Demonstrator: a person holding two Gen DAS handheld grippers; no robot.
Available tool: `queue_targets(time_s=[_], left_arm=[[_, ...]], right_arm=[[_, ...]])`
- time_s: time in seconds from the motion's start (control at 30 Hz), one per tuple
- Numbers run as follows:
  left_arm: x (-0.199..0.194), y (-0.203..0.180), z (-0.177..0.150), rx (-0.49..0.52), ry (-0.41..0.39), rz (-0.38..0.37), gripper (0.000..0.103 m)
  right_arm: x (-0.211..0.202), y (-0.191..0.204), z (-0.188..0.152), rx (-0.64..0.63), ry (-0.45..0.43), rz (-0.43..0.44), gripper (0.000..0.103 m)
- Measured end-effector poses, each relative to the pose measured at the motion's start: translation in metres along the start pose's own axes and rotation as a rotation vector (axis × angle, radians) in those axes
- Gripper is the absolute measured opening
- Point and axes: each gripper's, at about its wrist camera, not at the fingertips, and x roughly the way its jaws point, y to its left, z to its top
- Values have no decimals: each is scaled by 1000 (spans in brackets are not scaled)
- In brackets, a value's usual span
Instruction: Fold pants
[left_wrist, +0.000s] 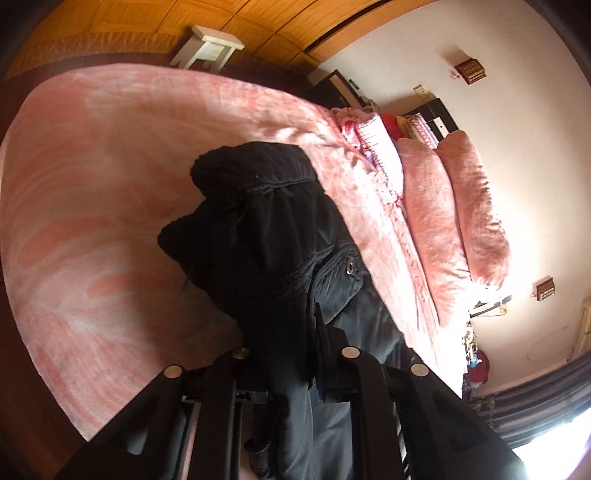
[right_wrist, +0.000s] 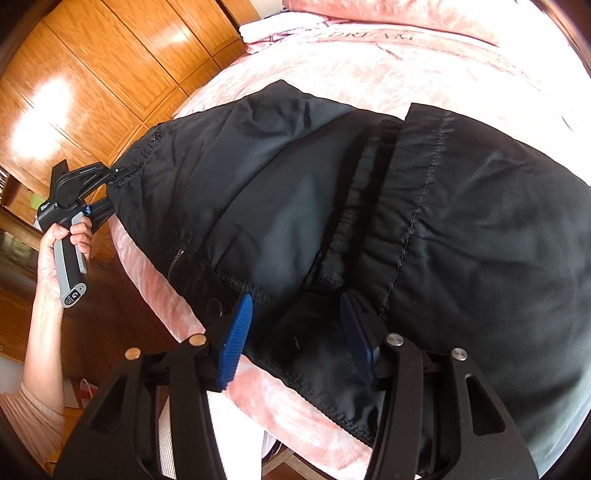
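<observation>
Right gripper (right_wrist: 299, 332): jaws spread, blue pads (right_wrist: 236, 339) either side of a black hem, not pressed against the fabric. Black pants (right_wrist: 424, 229) spread across the near edge of the bed (right_wrist: 369, 66), covered with a pink patterned blanket (right_wrist: 325, 424); one stitched layer folded over another at the right. At the left, left hand (right_wrist: 55, 254) around a grey handle; left gripper (right_wrist: 110, 192) at the waistband corner, jaws pinching the fabric there. Beyond, orange wooden wardrobe doors (right_wrist: 92, 81).

Left wrist view: left gripper (left_wrist: 295, 369) with jaws pressed together on a thick bunch of the pants (left_wrist: 266, 229), metal snap (left_wrist: 349, 268) visible beside the stitched band. Behind the bunch, pink blanket (left_wrist: 110, 166), then pink pillows (left_wrist: 461, 206) and folded bedding (left_wrist: 373, 144). Farther off, white stool (left_wrist: 210, 46) on the wooden floor (left_wrist: 122, 18).
</observation>
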Motion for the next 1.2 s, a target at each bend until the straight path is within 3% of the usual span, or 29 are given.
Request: queue_targets(time_s=[0.1,0.33,0.53,0.73,0.83,0.97,1.07,1.17,1.2], left_arm=[[-12,-36,-4,98,-46,-60,14],[-34,-148,-58,567,-47,-114,14],[-24,-203,-137,919,29,-41,14],[-2,-218,-216,1204,127,41,17],[15,-217,-245,1259,251,37,23],[41,-203,-263,1221,442,33,28],[46,-201,-271,1246,461,46,31],[35,-208,-267,1198,477,25,38],[27,-210,-263,1185,469,5,45]], right_arm=[[-8,-1,-1,18,-13,15,52],[-54,-14,-12,54,-146,64,54],[-92,-43,-23,120,-218,3,54],[-106,-78,-35,212,-233,-18,56],[-107,-88,-40,231,-235,-27,56],[-105,-97,-42,245,-226,-34,56],[-100,-99,-42,244,-212,-40,57],[-99,-98,-40,227,-205,-45,59],[-99,-97,-38,224,-204,-42,61]])
